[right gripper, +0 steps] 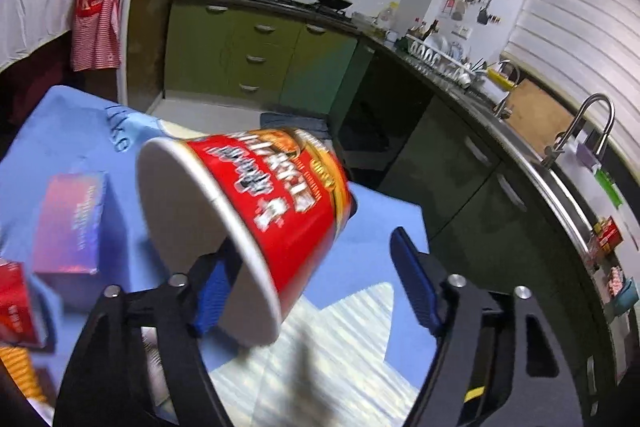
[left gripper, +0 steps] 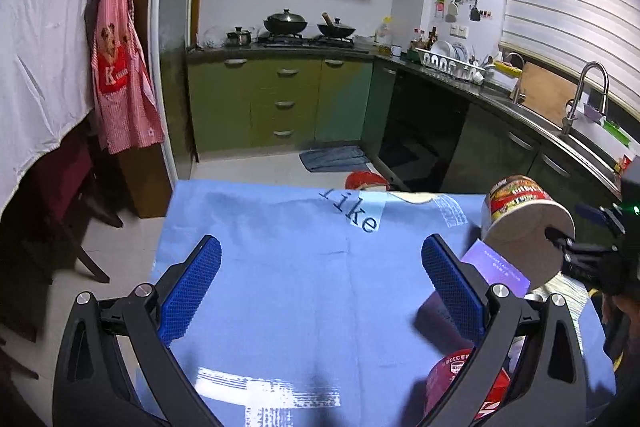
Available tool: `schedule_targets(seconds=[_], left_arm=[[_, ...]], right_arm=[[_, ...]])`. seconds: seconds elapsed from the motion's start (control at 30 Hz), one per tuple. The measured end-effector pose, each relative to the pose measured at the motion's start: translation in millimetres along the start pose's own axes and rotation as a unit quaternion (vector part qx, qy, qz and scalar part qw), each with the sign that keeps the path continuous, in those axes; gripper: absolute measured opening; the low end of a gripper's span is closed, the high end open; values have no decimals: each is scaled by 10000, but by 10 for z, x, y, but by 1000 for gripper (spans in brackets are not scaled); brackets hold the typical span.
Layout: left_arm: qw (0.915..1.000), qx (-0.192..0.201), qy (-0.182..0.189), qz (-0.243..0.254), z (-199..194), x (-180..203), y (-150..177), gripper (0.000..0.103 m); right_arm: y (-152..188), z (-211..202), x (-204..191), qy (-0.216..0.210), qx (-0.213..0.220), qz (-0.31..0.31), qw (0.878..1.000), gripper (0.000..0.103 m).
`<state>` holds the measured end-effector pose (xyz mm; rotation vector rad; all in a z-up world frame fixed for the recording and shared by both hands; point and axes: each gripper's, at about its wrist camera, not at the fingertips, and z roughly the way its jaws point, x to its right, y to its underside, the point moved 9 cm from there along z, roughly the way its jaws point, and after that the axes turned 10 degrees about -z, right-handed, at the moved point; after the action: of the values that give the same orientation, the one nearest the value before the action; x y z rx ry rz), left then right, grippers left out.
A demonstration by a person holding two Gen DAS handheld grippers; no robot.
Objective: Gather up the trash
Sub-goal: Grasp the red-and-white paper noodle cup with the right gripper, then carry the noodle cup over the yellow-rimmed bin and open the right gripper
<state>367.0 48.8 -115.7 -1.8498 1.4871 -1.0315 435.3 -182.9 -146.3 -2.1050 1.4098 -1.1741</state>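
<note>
Home kitchen: green cabinets, gas stove with woks at 12 o'clock, sink faucet at 3 o'clock.

Cloth on desk: I read "like" in dark letters.
Apron: I read a white "K".
Noodle cup: print too blurred to read.

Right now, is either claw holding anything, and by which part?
Left claw: nothing. Right claw: no pinch yet; the noodle cup sits tilted with one finger inside its rim, the other finger clear of its wall.
</note>
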Motion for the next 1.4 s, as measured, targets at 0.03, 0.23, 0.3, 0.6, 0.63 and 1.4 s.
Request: schedule_targets(seconds=[0.03,0.23,0.3,0.6,0.63,1.4], left_arm=[[10000,-23,-7,12,12,15,33,99],[9999,-119,19,61,61,49,155,99],[9998,-155,62,77,64,51,165,99],[9997,-130,132,186,26,118,191,99],[9997,-119,149,180,14,121,188,99],[9983,-13,295,510,-165,445,284,99]], right_arm=[[-17,33,19,29,15,26,10000,63],[-105,184,125,123,46,184,9997,28],[-129,260,133,29,-63,207,9998,14],[-234,543,483,-1283,-1161,1028,9795,4],[-218,512,565,-1419,-1279,1155,9748,4],[3437,-449,2081,-1529,-4030,3038,8497,4]])
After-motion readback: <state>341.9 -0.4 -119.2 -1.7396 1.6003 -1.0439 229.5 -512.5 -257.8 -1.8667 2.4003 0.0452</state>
